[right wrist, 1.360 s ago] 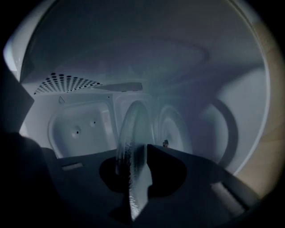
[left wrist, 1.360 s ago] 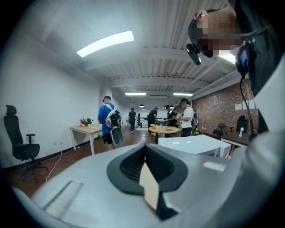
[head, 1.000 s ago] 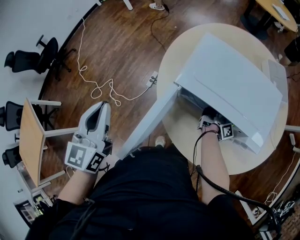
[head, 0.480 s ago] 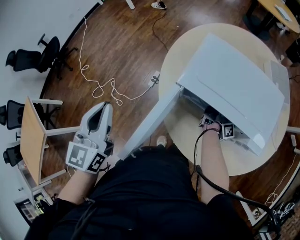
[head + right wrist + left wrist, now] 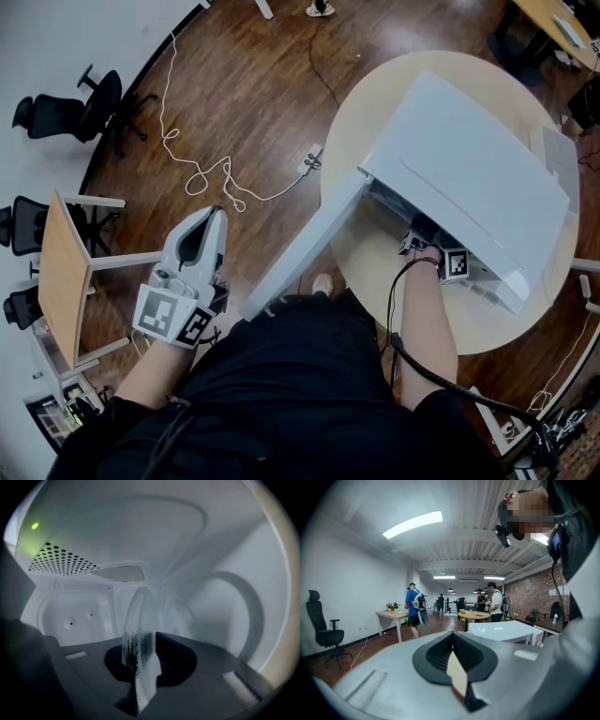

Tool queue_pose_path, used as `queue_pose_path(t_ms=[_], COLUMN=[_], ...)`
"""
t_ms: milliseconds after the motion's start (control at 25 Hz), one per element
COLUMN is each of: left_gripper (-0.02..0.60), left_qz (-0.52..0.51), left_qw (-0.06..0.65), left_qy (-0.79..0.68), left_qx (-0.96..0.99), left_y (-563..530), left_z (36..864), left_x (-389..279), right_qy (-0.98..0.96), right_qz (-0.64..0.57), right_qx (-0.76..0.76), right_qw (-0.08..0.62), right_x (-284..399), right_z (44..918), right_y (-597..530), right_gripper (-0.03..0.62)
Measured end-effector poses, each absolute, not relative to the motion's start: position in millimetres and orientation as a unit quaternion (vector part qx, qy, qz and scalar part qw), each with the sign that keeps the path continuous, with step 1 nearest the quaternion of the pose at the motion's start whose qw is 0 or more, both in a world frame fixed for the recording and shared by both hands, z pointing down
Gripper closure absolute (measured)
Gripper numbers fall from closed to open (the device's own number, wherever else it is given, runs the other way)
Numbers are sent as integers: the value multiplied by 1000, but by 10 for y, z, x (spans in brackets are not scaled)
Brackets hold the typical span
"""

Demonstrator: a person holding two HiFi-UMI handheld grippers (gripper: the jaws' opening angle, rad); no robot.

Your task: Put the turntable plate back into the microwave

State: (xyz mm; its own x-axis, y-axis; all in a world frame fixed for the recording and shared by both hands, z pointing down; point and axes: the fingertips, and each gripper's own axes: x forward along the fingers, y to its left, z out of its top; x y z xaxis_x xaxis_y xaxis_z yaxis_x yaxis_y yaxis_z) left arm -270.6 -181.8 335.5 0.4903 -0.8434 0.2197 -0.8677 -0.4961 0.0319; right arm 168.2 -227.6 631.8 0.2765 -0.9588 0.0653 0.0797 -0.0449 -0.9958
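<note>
The white microwave (image 5: 469, 159) stands on a round table (image 5: 487, 319) with its door (image 5: 305, 248) swung open toward me. My right gripper (image 5: 145, 667) reaches inside the cavity, shut on the rim of the clear glass turntable plate (image 5: 138, 625), which shows edge-on between the pads. In the head view only its marker cube (image 5: 453, 263) and my forearm show at the microwave's mouth. My left gripper (image 5: 208, 217) hangs over the floor at the left, away from the microwave, shut with nothing in it (image 5: 454, 663).
A small wooden table (image 5: 61, 277) and black office chairs (image 5: 84, 108) stand at the left. A white cable (image 5: 202, 173) and a power strip (image 5: 309, 157) lie on the wood floor. Several people (image 5: 414, 609) stand far off in the room.
</note>
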Motion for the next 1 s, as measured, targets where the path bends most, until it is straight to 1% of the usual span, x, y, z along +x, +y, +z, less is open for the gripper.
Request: queue_pose_path(t_ms=[160,280,480,560,640,1000], left_gripper=[574,574,574,574,574,574], left_qz=[89,84,74,73,72,64], left_qw=[70,66,64,66,68,72], left_qy=[-496,-496,-499,-498,-496,-490], left_qx=[861,862,861,861,863,867], left_y=[-1770,-1772,-1735,-1722,-1712,-1673], left_z=[3388,3356,3323,3329,3344,3366], left_x=[-2701,-2701,-2724,-2729,-2715,-2687], right_qy=[391,383,364,369,372,389], right_qz=[-464,-471,-490,-495,-497,-497], right_qx=[-571,-587,-600,-600,-605,-624], right_qw=[553,536,517,509,498,461], right_x=[1697,1671,1665,1659,1633,1551], right_z=[6478,6501,6508,6495,6459,6426], right_y=[-2242,-2253,-2225,-2254,-2255,-2141], right_gripper=[549,530,460,400,362,362])
